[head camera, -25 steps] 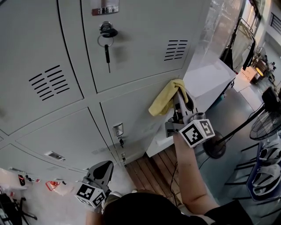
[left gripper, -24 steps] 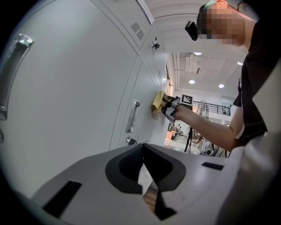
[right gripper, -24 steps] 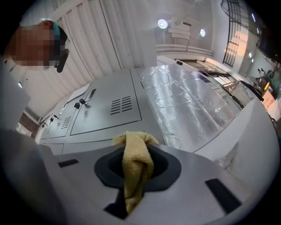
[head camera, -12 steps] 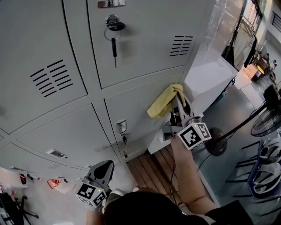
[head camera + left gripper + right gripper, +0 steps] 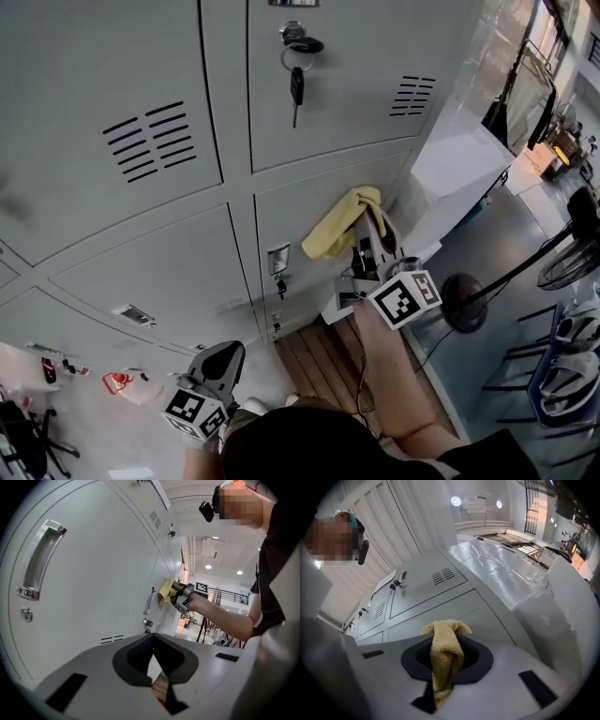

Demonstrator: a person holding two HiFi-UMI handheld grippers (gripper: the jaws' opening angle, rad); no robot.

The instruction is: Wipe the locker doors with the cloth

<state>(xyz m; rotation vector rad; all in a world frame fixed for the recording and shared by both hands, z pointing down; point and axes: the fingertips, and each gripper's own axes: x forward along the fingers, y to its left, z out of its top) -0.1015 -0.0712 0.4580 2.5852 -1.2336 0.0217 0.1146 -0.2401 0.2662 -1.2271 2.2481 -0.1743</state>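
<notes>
I am keeping the right gripper (image 5: 447, 663) clamped on the cloth (image 5: 443, 641): its jaws are closing on the fabric and nothing else. The left gripper (image 5: 152, 660) is hanging low with its jaws meeting at the tips, nothing between them.

The cloth is a yellow, nubbly terry piece, bunched into a thick fold. In the right gripper view a knot of it is bulging over the jaw tips, and a strip is trailing back down between the jaws toward the camera.

In the head view the right gripper (image 5: 368, 225) is pressing the cloth (image 5: 339, 225) against the lower locker door (image 5: 300, 202), below the upper door with the hanging key (image 5: 296, 86). Compared with a second ago, the cloth is now sitting closer to the door latch (image 5: 278, 260), having slid leftward across the panel, and the lockers are lying further right in the frame. The left gripper (image 5: 219, 361) is staying where it was.

The cloth's long axis is running diagonally in the head view, from the jaws at upper right down to lower left, its free end pointing toward the latch.
</notes>
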